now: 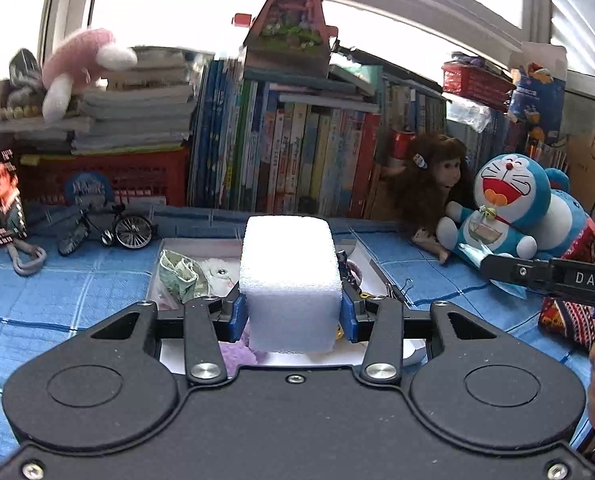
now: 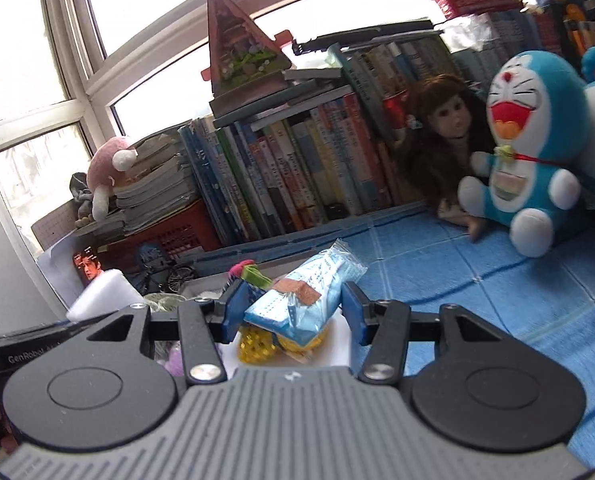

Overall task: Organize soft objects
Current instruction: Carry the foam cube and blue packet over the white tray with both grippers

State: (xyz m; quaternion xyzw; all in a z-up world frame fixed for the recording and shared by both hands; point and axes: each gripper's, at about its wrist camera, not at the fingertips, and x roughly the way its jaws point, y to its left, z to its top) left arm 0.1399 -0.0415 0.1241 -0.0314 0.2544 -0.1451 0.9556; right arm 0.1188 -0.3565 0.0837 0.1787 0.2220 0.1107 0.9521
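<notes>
Foam fills the middle of the left wrist view: a white foam block (image 1: pixel 291 284) sits clamped between the blue pads (image 1: pixel 238 317) of the left tool (image 1: pixel 293 318), raised above an open white box (image 1: pixel 257 246) that lies on the blue-covered table (image 1: pixel 57 300). Inside the box, on the left, lie a crumpled greenish cloth (image 1: pixel 181 274) and a small white plush (image 1: pixel 217 274); something purple and fluffy (image 1: pixel 237 354) shows under the block. Far behind stand a row of books (image 1: pixel 289 152), a red crate (image 1: pixel 109 178), a model bicycle (image 1: pixel 105 228) and a pink plush (image 1: pixel 81 64) on stacked papers. At the right sit a long-haired doll (image 1: pixel 425 176) and a blue cat plush (image 1: pixel 509 204), with the right tool's finger (image 1: pixel 537 274) reaching in from the right edge, a clear wrapper at its tip. In the right wrist view, the right tool (image 2: pixel 293 312) grips a light blue packet in clear wrapping (image 2: pixel 301 300), tilted between its pads, above a yellow beaded thing (image 2: pixel 257 346) in the box. The foam block (image 2: pixel 105 294) appears at the left, near the left tool's black body. The doll (image 2: pixel 445 136) and the blue cat plush (image 2: pixel 529 148) sit far right on the table (image 2: pixel 477 280), touching each other, books (image 2: pixel 297 168) behind them.
</notes>
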